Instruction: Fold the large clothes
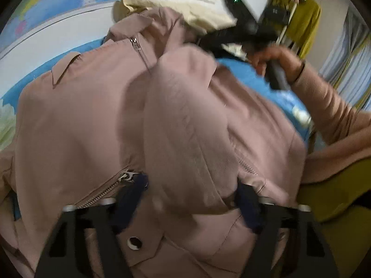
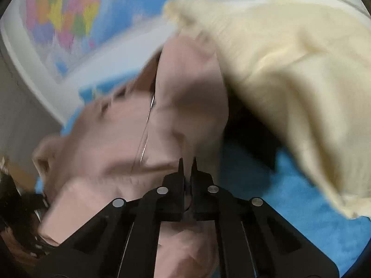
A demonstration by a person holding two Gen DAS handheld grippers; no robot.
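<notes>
Pink jacket (image 1: 92, 120) is lying spread over a blue bedsheet (image 1: 255, 78), taking up most of the left wrist view. No real containers anywhere, so nothing to report there. Its long axis runs from the bottom of that view up toward the wall: collar and a short zipper (image 1: 139, 51) sit at the far end, the hem with a metal snap (image 1: 135, 242) is at the near end, and a diagonal pocket zipper (image 1: 109, 190) lies lower left. A fat fold of the fabric, probably a sleeve, is draped down the middle over the body.

The left gripper (image 1: 192, 199) hangs over the hem end, angled steeply down, its 2 fingers standing apart on either side of that fold. I can't see the pads pressing on the cloth, so it reads as loose around it.

The right gripper (image 2: 187, 162) has its jaws pinched together on a bit of the pink fabric, near the collar end. In the left wrist view you can see it up top, blurred, with the person's hand (image 1: 276, 60) wrapped round the handle and a pinkish sleeve (image 1: 329, 111) running off to the right.

A cream garment (image 2: 289, 74) is bunched just beyond the collar, touching it. A world map (image 2: 65, 16) hangs on the wall behind.
</notes>
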